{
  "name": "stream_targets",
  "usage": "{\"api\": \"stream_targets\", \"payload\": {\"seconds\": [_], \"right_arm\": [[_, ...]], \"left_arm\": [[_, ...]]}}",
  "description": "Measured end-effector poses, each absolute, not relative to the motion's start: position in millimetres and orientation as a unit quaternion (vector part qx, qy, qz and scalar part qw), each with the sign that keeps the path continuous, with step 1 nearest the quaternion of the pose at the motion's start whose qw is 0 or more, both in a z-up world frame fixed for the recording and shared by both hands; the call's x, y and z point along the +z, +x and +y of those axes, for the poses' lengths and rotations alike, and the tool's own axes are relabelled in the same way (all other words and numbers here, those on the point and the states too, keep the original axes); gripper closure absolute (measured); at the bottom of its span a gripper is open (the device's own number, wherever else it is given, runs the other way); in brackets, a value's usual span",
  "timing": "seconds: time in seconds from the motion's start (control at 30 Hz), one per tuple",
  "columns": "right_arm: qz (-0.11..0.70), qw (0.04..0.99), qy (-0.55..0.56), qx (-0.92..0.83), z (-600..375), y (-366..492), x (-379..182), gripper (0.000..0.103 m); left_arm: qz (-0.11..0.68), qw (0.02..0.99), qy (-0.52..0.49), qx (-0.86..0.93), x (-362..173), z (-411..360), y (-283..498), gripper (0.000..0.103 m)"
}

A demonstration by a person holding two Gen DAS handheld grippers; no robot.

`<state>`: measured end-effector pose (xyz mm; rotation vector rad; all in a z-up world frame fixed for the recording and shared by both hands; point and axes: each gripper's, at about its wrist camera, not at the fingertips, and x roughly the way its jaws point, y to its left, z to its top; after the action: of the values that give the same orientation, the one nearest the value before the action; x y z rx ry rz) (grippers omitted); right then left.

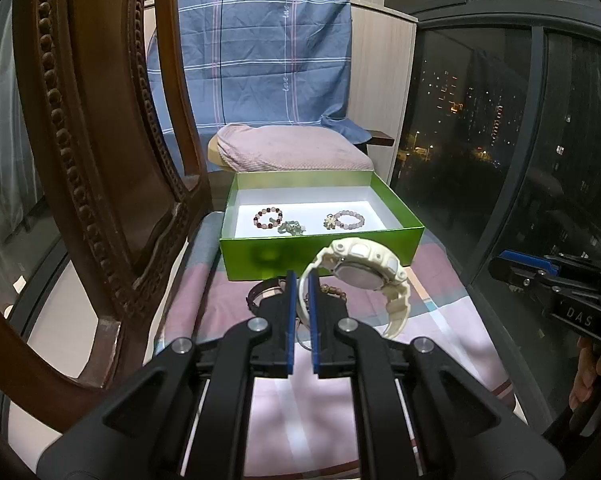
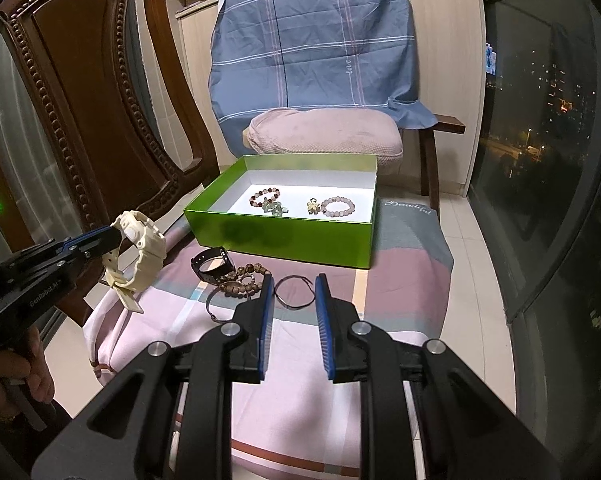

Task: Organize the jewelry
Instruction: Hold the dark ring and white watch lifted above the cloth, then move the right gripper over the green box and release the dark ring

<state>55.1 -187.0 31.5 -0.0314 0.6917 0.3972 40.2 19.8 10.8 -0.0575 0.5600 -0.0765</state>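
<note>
Left claw pinches the strap of a cream watch, its blue pads pressed onto the band, and holds the watch in the air short of the green box; in the right wrist view that watch hangs at about 9 o'clock from the box, over the left edge of the striped cloth. Behind it, at 10 o'clock, stands a carved wooden chair back, close beside the box's left wall.

Below the watch and just in front of the box lies a small heap on the cloth: a black band, brown bead strings touching it, a thin metal bangle and, at 3 o'clock from the beads, a thin dark ring.

Inside the box, on its white floor, lie a mixed red-and-pink bead bracelet with a green piece touching it, then a gold charm beside a pale pink bead bracelet.

Right claw hangs spread and empty, its fingers either side of the dark ring and not touching it.

At 12 o'clock beyond the box a pink cushion sits on a chair draped in a blue checked sheet. At 3 o'clock a dark window shows city lights.
</note>
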Motion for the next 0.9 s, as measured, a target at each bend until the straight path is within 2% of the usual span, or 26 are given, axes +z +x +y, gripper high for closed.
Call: {"api": "stream_targets", "payload": {"seconds": [0.67, 0.9], "right_arm": [[0.337, 0.923, -0.01, 0.186, -178, 75, 24, 0.082], [0.309, 0.938, -0.014, 0.157, -154, 158, 43, 0.082]], "left_arm": [[0.286, 0.957, -0.037, -0.043, 7, 19, 48, 0.097], [0.294, 0.954, -0.049, -0.045, 5, 26, 51, 0.097]]}}
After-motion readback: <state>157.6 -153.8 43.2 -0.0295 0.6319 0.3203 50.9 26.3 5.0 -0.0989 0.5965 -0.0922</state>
